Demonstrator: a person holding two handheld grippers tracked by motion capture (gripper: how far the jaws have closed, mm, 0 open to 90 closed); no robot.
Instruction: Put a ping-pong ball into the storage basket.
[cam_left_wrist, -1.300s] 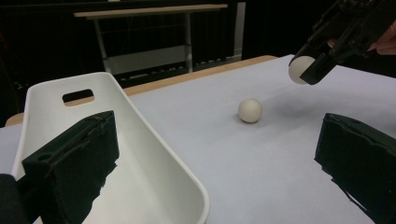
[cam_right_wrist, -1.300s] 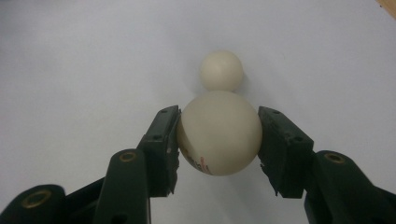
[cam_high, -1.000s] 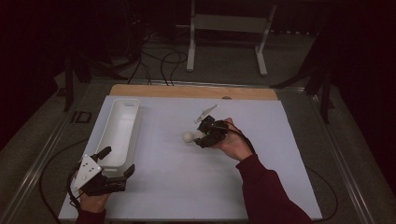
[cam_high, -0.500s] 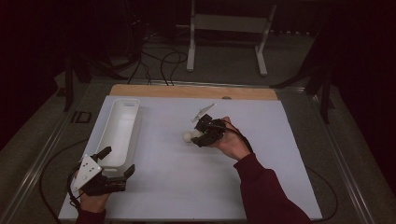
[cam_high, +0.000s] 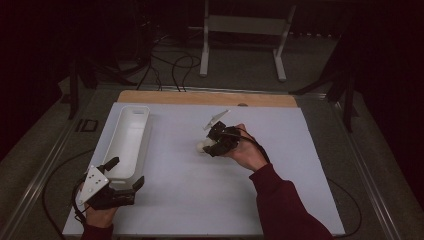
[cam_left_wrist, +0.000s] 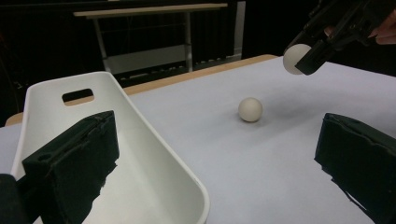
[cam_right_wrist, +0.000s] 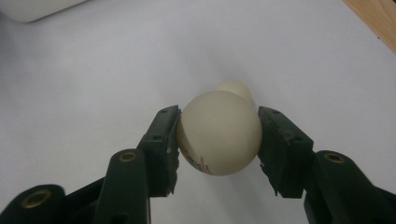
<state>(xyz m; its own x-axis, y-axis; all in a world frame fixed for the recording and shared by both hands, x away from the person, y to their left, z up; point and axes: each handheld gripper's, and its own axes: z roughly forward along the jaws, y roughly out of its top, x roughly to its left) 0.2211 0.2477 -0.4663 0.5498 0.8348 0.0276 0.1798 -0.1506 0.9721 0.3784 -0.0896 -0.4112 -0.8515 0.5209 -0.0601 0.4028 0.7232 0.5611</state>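
A cream ball (cam_right_wrist: 219, 133) is clamped between the pads of the right tongs (cam_high: 212, 146) and held lifted above the bench (cam_high: 200, 200). A second ball (cam_left_wrist: 250, 109) lies on the bench below. The left tongs (cam_high: 125, 172) are spread apart, empty, beside the white tray (cam_high: 125, 140).

The white sheet (cam_high: 210, 200) on the table lies mostly bare: its whole right half, the near edge and the far edge beside the wooden strip (cam_high: 200, 98) offer open passage. Along the left edge the long white tray (cam_high: 126, 142) stands as the one bulky obstacle, running from the far left corner toward the near left corner, where the left gripper (cam_high: 126, 174) sits with jaws wide at the tray's near end. Near the middle, the right gripper (cam_high: 209, 146), clamped on a ball (cam_right_wrist: 219, 133), is raised off the sheet; a second ball (cam_left_wrist: 250, 109) rests loose on the sheet beneath it, the only small thing in the central lane.
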